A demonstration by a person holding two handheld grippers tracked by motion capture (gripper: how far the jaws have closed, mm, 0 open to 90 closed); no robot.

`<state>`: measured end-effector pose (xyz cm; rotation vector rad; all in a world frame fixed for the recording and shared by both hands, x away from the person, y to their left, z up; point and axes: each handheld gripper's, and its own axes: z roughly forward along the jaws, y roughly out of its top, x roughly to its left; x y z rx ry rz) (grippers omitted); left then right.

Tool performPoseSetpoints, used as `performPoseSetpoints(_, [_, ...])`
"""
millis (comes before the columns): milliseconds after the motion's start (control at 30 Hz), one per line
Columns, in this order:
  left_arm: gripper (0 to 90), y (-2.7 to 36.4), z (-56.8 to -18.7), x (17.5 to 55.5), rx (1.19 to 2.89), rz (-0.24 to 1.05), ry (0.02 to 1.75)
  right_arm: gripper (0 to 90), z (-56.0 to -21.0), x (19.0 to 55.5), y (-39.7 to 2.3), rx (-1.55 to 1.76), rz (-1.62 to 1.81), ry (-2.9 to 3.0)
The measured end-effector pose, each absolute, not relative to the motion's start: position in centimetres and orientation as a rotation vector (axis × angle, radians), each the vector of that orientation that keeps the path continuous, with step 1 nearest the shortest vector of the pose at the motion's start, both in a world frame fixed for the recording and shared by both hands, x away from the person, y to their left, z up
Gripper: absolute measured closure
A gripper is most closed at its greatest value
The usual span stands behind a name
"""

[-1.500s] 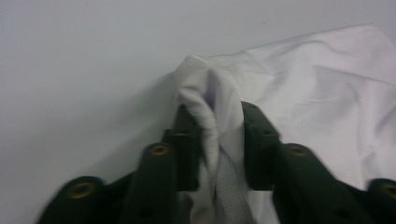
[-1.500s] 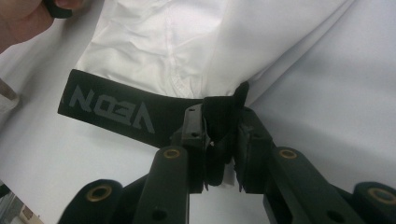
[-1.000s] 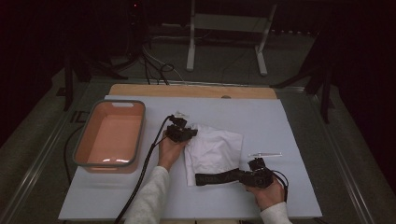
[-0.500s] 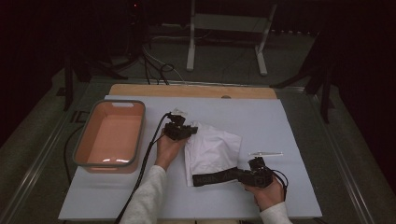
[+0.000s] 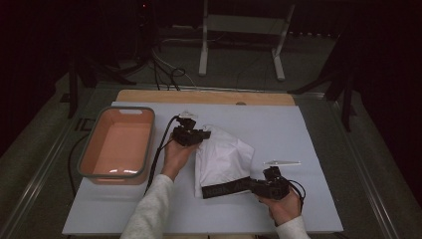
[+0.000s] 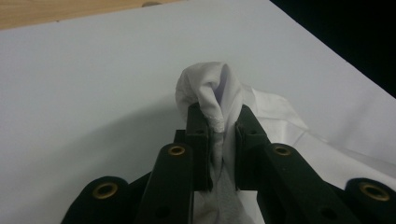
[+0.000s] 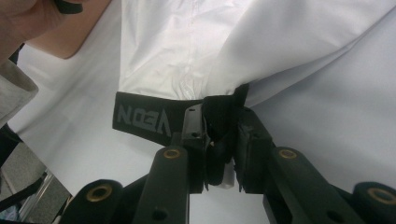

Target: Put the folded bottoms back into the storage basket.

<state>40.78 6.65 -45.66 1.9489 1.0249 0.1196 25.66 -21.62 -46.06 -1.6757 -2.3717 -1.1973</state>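
A white garment [image 5: 221,157] with a black lettered waistband [image 5: 226,189] lies crumpled mid-table on the white sheet. My left gripper [image 5: 205,134] is shut on a bunched fold of the white fabric [image 6: 210,91] at the garment's far left corner, lifted a little off the sheet. My right gripper [image 5: 249,185] is shut on the right end of the black waistband [image 7: 154,119], low near the front edge. In the right gripper view the white cloth [image 7: 187,51] spreads above the band, and the other hand's sleeve [image 7: 14,91] shows at upper left.
A salmon-coloured tub with a grey rim [image 5: 84,164] stands at the left of the white sheet [image 5: 308,134]. A small clear strip [image 5: 281,162] lies right of the garment. A wooden board edge [image 5: 204,96] runs along the back. Cables and a stand leg lie on the floor beyond.
My left gripper has risen slightly with the fold of white fabric, pulling the cloth up. The right gripper has stayed in place on the waistband.
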Motion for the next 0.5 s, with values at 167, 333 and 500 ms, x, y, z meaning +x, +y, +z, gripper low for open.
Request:
performPoseSetpoints(167, [80.1,6.8,-44.8,40.7,1.939,0.119,1.013,76.7,-45.6,25.7,-21.3,-1.659,-1.218,-2.365])
performPoseSetpoints(333, [80.1,7.1,-44.0,40.7,1.937,0.119,1.013,76.7,-45.3,25.8,-21.0,-1.648,-1.224,-2.375])
performPoseSetpoints(500, [80.0,7.3,-43.0,40.6,1.954,0.147,1.004,76.6,-44.7,26.0,-20.6,-1.616,-1.241,-2.395])
